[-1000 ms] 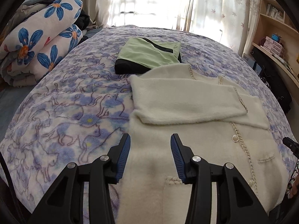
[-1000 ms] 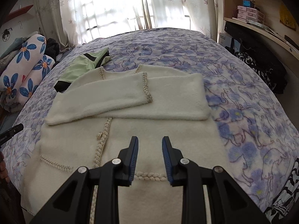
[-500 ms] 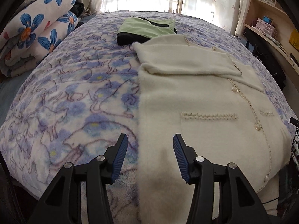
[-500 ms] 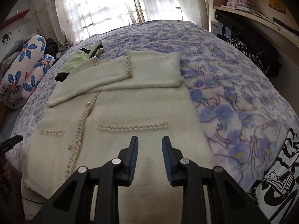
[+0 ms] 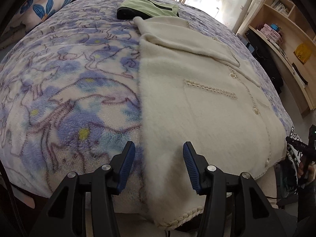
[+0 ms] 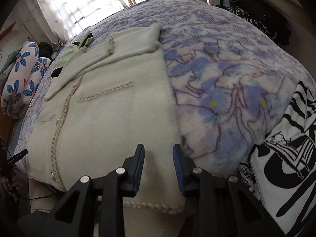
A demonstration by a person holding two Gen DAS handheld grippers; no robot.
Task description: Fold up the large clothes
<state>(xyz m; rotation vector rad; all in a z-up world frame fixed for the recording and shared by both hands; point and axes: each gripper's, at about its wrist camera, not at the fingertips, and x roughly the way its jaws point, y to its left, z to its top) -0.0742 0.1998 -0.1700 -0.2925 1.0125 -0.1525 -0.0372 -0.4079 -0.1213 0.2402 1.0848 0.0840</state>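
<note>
A cream fuzzy cardigan (image 5: 197,106) lies flat on the bed, both sleeves folded across its chest, its braided hem hanging over the near bed edge. It also shows in the right wrist view (image 6: 118,114). My left gripper (image 5: 159,165) is open and empty, just above the cardigan's lower left corner. My right gripper (image 6: 158,165) is open and empty, above the lower right corner by the side edge.
A blue floral fleece blanket (image 5: 65,90) covers the bed. A folded green and black garment (image 5: 146,7) lies at the far end. Flowered bedding (image 6: 21,75) is piled at the left. A black-and-white printed cloth (image 6: 286,162) hangs at the right. Shelves (image 5: 280,27) stand right.
Both grippers have drawn back from the cardigan's middle to its hem at the near bed edge. Both stay open and empty. The cardigan has not moved.
</note>
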